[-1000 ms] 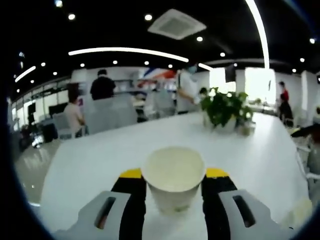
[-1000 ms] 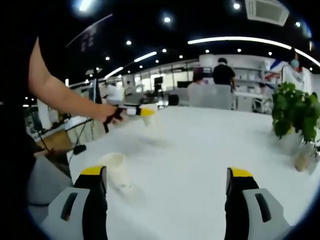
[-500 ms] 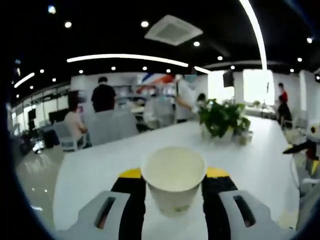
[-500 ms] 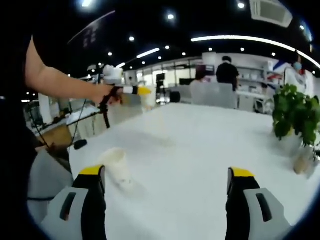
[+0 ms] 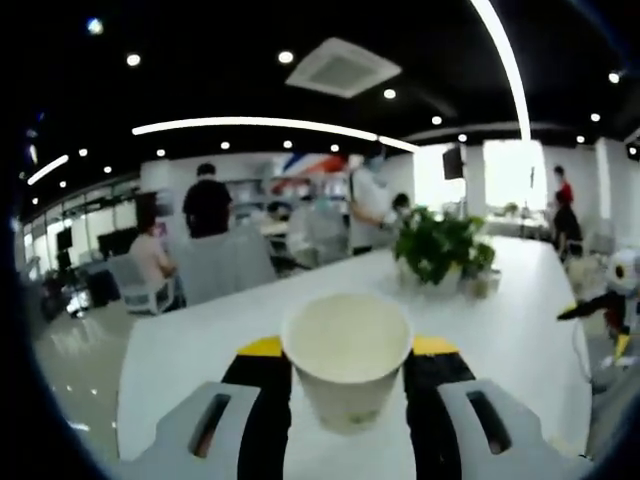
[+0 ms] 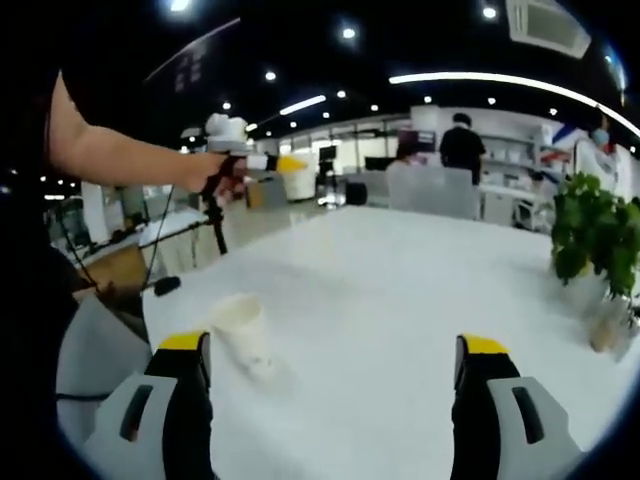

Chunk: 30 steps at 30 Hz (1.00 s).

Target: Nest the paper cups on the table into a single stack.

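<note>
The left gripper (image 5: pixel 347 375) clamps an upright white paper cup (image 5: pixel 346 357) above the white table (image 6: pixel 420 300), while the right gripper (image 6: pixel 335 390), jaws wide, faces a second white paper cup (image 6: pixel 243 332) standing there.

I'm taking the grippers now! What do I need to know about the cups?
Left gripper: shut on a paper cup, held upright in the air above the white table. In the right gripper view you see it up at the left, cup hanging below the tip.
Right gripper: open, holding nothing, low over the table.
Second cup: stands upright on the table, just ahead of the right gripper's left jaw.
Done: one cup picked up.
Left: nothing is nested yet. Probably bring the held cup over and lower it into the standing one.
</note>
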Motion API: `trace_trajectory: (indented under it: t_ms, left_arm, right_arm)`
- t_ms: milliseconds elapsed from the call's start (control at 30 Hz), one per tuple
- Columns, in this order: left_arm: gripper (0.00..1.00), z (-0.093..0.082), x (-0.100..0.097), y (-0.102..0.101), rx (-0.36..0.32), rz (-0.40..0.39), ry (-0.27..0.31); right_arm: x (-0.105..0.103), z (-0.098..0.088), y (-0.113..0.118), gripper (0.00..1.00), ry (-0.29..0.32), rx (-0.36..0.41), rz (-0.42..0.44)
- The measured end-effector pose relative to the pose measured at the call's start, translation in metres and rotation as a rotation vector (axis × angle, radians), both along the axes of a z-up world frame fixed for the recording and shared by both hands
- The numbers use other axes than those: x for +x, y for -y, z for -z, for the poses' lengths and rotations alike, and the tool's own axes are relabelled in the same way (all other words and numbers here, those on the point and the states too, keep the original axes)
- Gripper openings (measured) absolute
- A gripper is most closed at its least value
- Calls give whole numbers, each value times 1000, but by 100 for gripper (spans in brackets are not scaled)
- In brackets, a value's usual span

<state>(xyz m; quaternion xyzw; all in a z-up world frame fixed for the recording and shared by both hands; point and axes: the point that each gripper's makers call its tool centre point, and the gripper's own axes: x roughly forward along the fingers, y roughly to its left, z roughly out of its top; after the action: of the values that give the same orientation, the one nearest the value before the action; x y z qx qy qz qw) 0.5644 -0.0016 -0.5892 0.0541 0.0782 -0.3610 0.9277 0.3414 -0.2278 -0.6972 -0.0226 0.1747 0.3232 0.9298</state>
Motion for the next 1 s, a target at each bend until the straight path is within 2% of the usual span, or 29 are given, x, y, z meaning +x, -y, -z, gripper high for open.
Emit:
trace_trajectory:
  t_ms: [367, 600, 800, 867, 1000]
  left_arm:
    - [42, -9, -13, 2, 6, 15, 12]
    - [41, -3, -21, 3, 26, 30, 3]
    - [41, -3, -35, 7, 19, 56, 7]
    - [41, -3, -40, 7, 18, 59, 8]
    - [41, -1, -53, 15, 14, 83, 12]
  right_arm:
    - [-7, -2, -8, 100, 14, 18, -4]
    - [-7, -5, -10, 100, 24, 11, -18]
    - [-7, -6, -9, 100, 39, 5, -24]
    - [-7, -9, -9, 100, 69, 4, -28]
    - [-8, -6, -8, 100, 79, -33, -40]
